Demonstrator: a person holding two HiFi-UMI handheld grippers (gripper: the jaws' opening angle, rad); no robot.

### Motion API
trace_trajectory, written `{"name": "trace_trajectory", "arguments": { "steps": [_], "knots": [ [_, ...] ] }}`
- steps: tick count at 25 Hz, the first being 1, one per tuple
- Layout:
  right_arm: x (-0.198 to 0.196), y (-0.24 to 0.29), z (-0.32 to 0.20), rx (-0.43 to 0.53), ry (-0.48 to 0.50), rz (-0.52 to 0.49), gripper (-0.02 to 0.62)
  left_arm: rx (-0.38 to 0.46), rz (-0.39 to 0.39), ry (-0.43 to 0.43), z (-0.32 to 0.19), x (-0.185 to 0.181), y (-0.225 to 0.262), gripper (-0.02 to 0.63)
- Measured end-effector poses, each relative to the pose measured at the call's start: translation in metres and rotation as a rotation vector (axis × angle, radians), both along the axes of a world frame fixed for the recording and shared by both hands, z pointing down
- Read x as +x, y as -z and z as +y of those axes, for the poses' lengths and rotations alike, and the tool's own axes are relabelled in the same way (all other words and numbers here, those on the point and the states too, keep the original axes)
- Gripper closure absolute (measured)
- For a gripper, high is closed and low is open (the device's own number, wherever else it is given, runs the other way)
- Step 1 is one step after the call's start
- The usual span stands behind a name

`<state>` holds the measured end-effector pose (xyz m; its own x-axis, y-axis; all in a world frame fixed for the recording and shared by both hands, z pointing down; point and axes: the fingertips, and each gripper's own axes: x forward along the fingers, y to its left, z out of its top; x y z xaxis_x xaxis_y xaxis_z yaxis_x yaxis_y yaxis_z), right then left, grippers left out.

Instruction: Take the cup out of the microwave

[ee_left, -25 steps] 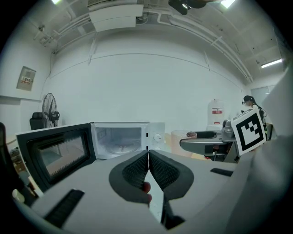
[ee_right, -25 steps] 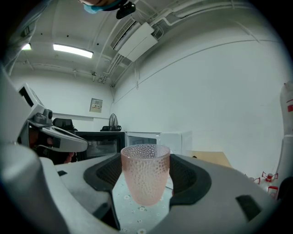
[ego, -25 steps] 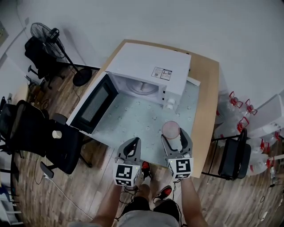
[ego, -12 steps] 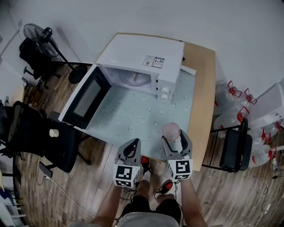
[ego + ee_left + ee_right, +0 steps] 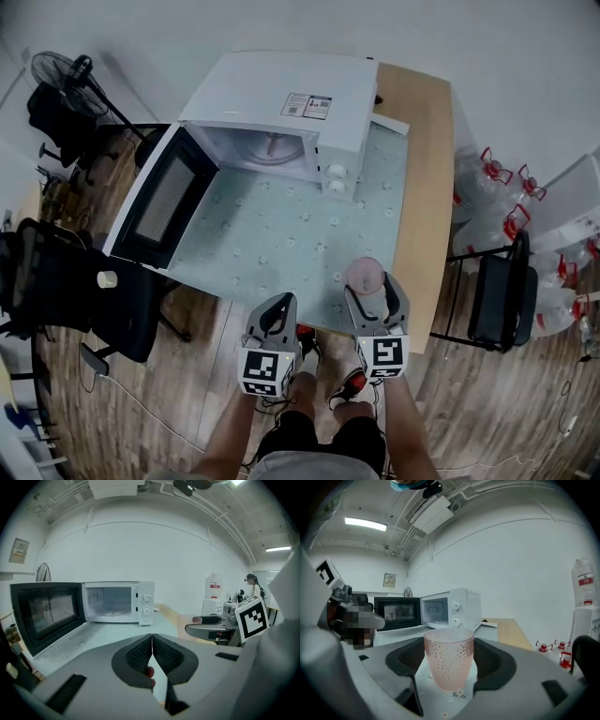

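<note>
A pink dimpled cup (image 5: 448, 658) stands upright between the jaws of my right gripper (image 5: 450, 660), which is shut on it. In the head view the cup (image 5: 365, 277) is held above the table's near edge, right of centre. The white microwave (image 5: 281, 117) sits at the back of the table with its door (image 5: 155, 206) swung wide open to the left and its cavity empty apart from the glass turntable (image 5: 272, 145). My left gripper (image 5: 272, 319) is shut with nothing in it, level with the right one, off the table's front edge.
A pale patterned cloth (image 5: 281, 234) covers most of the wooden table (image 5: 427, 169). Black office chairs (image 5: 66, 291) and a fan (image 5: 56, 70) stand at the left. A black chair (image 5: 497, 295) and water bottles (image 5: 492, 202) are at the right.
Both grippers and the cup have drawn back from the microwave toward the table's near edge; the microwave and table have slid up and left in the head view.
</note>
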<state>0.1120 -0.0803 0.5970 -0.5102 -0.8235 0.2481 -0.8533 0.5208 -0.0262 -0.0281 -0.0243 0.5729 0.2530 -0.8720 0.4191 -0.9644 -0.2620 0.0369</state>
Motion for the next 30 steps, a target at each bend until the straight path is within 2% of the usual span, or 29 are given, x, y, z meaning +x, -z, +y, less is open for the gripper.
{"name": "trace_trajectory", "arguments": {
  "steps": [13,30],
  "knots": [
    [0.018,-0.033,0.005,-0.017,-0.026,0.023,0.261,-0.039,-0.009,-0.008,0.008,0.009,-0.029,0.581],
    [0.02,-0.03,0.011,-0.002,-0.034,0.03,0.252,-0.029,-0.01,0.002,0.018,0.009,-0.026,0.581]
  ]
}}
